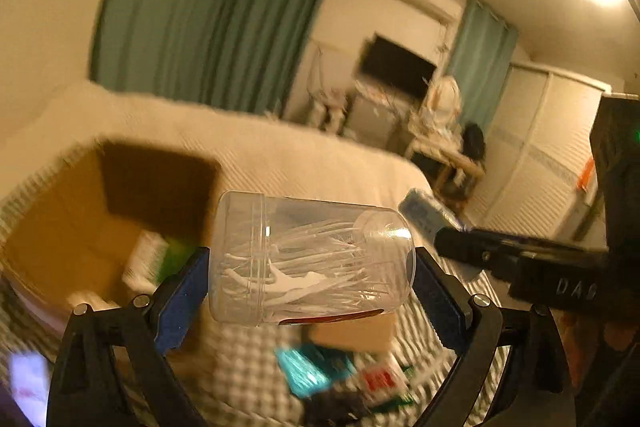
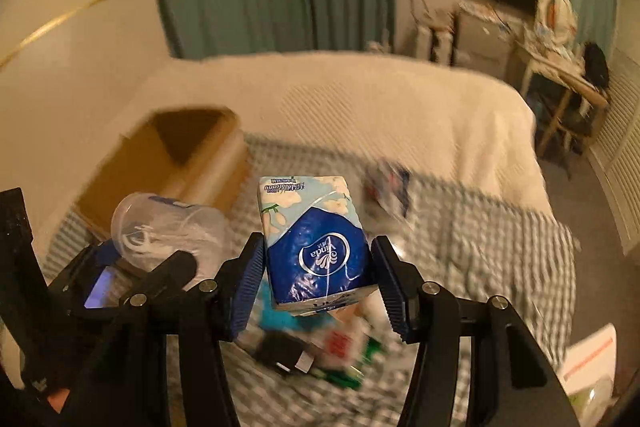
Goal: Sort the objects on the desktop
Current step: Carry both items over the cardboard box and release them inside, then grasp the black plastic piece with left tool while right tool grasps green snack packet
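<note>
My left gripper [image 1: 310, 271] is shut on a clear plastic jar [image 1: 312, 259] of white floss picks, held sideways in the air above the checked cloth. My right gripper [image 2: 318, 275] is shut on a blue and white tissue pack [image 2: 316, 247], its blue pads pressing both sides. The tissue pack [image 1: 428, 215] shows at the right of the left wrist view beside the jar. The jar [image 2: 168, 231] shows at the left of the right wrist view. An open cardboard box [image 1: 100, 215] stands to the left on the cloth, with a few items inside. That cardboard box [image 2: 176, 163] also appears behind the jar.
Small packets lie on the checked cloth [image 2: 480, 247] below: a teal packet [image 1: 308, 367], a red and white packet [image 2: 340, 343], a black adapter [image 2: 284, 351]. A white bed [image 2: 360, 99] stretches behind. Green curtains, a desk and a dark screen stand farther back.
</note>
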A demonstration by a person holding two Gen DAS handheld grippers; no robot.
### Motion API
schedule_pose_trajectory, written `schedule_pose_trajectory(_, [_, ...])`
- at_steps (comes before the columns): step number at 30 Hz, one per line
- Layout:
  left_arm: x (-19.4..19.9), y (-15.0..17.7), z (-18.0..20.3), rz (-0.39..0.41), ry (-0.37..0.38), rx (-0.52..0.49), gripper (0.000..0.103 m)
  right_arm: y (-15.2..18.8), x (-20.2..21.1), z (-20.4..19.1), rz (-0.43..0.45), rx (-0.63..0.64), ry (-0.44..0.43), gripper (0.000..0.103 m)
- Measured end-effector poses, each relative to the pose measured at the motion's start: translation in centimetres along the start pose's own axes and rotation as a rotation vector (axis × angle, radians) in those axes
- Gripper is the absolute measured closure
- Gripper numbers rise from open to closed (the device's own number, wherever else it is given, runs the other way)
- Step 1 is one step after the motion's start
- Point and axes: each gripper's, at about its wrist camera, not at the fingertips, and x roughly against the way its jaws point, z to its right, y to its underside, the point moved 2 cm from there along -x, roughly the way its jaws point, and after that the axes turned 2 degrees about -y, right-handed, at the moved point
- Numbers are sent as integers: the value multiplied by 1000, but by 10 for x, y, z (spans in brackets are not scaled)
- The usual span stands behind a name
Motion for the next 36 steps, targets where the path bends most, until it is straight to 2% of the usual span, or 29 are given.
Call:
schedule_pose_trajectory(3, [15, -31, -35, 54, -73, 2, 5, -30, 0, -37, 44, 4, -67, 50])
schedule_pose_trajectory(7, [12, -46, -90, 49, -204, -20, 5, -55, -20, -79, 59, 29, -105, 50])
schedule_pose_trajectory(8, [5, -44, -107, 23, -244, -24, 5, -59, -28, -89, 56, 32, -112, 50])
schedule_pose_trajectory(11, [-13, -33, -145, -44, -296, -11, 5, -70, -61, -112, 26, 3, -150, 50])
schedule_pose_trajectory(18, [-32, 0, -183, -136, -323, 28, 4, -75, -130, -143, -63, -75, -237, 46])
schedule_pose_trajectory(19, [-34, 1, -183, -143, -330, 28, 4, -75, -135, -143, -65, -86, -243, 42])
schedule_pose_trajectory(20, [-34, 1, -181, -146, -338, 24, 3, -72, -135, -143, -63, -92, -250, 30])
schedule_pose_trajectory(22, [-30, -1, -176, -149, -353, 16, 2, -69, -133, -140, -44, -125, -254, 19])
schedule_pose_trajectory(25, [-14, -7, -161, -120, -340, 21, 0, -68, -119, -132, -25, -165, -263, 19])
schedule_pose_trajectory(28, [3, -16, -141, -97, -311, 17, 0, -69, -92, -118, 12, -155, -216, 19])
schedule_pose_trajectory(33, [19, -14, -79, -90, -173, -29, 0, -54, -32, -74, 46, -146, -130, 19])
schedule_pose_trajectory(36, [15, 7, -35, -130, -127, -65, 0, -40, -5, -42, 52, -159, -70, 19])
